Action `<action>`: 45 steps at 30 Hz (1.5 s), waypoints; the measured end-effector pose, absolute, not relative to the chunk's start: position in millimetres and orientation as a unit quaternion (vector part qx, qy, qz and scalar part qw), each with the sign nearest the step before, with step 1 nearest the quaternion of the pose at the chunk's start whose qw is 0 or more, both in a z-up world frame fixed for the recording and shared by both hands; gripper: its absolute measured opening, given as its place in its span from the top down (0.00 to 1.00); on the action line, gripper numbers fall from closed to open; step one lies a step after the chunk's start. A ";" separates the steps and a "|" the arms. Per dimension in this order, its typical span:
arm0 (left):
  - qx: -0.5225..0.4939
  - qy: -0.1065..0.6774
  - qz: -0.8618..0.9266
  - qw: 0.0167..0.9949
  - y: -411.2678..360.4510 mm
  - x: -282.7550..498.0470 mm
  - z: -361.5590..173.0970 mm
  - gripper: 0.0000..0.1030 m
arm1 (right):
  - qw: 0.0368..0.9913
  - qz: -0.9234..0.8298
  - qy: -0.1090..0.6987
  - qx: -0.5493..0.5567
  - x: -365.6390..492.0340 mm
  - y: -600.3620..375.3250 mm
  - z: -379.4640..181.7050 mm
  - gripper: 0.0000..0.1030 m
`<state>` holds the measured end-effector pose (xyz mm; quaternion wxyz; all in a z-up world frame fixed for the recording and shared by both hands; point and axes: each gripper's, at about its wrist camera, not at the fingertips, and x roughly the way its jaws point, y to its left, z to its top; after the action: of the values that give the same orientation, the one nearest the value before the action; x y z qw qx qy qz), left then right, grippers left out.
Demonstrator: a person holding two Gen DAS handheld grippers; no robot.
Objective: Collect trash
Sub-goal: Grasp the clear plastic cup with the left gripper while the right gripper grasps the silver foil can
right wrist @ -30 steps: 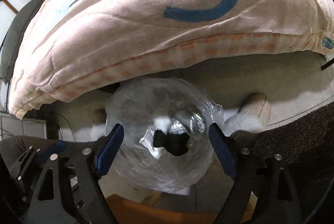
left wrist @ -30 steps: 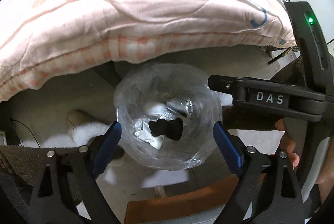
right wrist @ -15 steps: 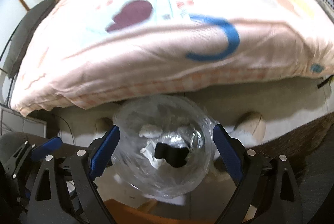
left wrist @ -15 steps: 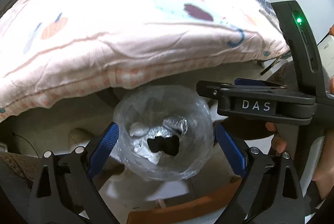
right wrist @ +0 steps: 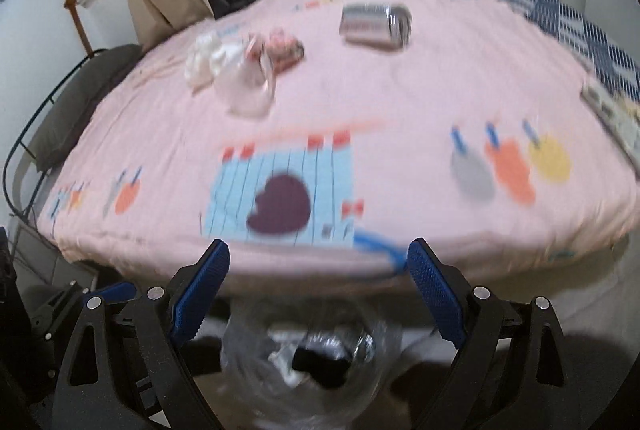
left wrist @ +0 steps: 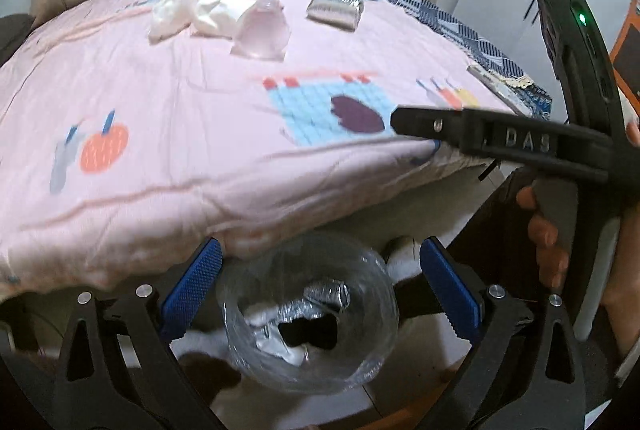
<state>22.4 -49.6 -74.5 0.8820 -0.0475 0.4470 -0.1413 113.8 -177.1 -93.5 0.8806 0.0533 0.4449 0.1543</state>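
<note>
Pink quilt (left wrist: 168,117) covers the bed across the middle of both views. Near its far edge, at the upper middle of the frame, lie a silver can (right wrist: 376,23), white crumpled paper (left wrist: 192,11) and a clear plastic cup (left wrist: 262,31). Low in the frame sits a clear trash bag (left wrist: 308,314), holding trash. Left tongs (left wrist: 318,288) and right tongs (right wrist: 316,288) are both wide apart, holding nothing.
</note>
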 end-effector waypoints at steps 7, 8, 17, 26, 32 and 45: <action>-0.049 0.427 -0.155 0.890 -40.6 57.0 -63.4 0.06 | 0.895 0.155 0.415 0.041 153.2 -188.5 -78.9 0.16; -0.052 0.428 -0.155 0.889 -38.1 63.2 -62.5 0.06 | 0.899 0.154 0.410 0.033 159.9 -190.5 -75.9 0.16; -0.057 0.434 -0.157 0.886 -22.9 121.4 -59.8 0.06 | 0.901 0.152 0.406 0.029 218.3 -200.6 -78.1 0.16; -0.072 0.436 -0.167 0.882 -13.5 182.6 -64.8 0.06 | 0.897 0.154 0.411 0.057 277.2 -210.6 -86.9 0.16; -0.071 0.439 -0.174 0.878 -20.4 211.2 -66.7 0.06 | 0.895 0.149 0.412 0.076 309.5 -214.3 -92.7 0.16; -0.075 0.457 -0.129 0.877 -27.2 261.0 -73.9 0.11 | 0.891 0.149 0.418 0.099 357.3 -209.9 -103.1 0.17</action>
<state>261.0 -27.2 -73.9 0.8769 -0.0754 0.4569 -0.1292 357.3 -209.9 -103.1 0.8907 0.0989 0.4179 0.1492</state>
